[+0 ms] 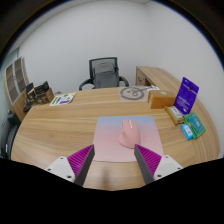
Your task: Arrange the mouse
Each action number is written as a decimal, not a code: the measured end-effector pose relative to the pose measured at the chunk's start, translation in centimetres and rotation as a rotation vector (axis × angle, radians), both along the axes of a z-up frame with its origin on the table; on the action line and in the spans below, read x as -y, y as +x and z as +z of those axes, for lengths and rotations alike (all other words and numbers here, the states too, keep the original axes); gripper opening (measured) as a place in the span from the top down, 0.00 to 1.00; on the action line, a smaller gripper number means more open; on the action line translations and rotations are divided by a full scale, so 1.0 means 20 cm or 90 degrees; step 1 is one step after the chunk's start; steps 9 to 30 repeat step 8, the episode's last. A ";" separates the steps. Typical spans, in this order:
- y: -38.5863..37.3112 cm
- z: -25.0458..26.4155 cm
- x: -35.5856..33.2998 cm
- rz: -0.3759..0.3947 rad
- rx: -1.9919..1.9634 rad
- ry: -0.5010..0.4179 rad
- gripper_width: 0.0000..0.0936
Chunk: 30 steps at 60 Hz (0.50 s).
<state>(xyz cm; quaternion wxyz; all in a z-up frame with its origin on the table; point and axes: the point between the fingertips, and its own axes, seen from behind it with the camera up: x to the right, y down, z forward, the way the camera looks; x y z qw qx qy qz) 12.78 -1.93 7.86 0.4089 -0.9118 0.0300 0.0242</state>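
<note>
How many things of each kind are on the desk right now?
Pink mouse: 1
Mouse mat: 1
Purple standing card: 1
Teal book: 1
Total: 4
The tool is open, short of the mouse.

I see a wooden surface [60, 130] carrying a pale mat [112, 132] with a pink mouse [129, 133] on it, a purple box [185, 97] and papers [62, 98].

Print on purple box [185, 96] unreadable
</note>
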 end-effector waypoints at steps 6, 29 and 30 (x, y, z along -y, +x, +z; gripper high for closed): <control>-0.14 0.09 0.17 -0.004 0.004 0.008 0.11; -0.19 0.12 0.22 -0.002 0.006 0.011 0.11; -0.19 0.12 0.22 -0.002 0.006 0.011 0.11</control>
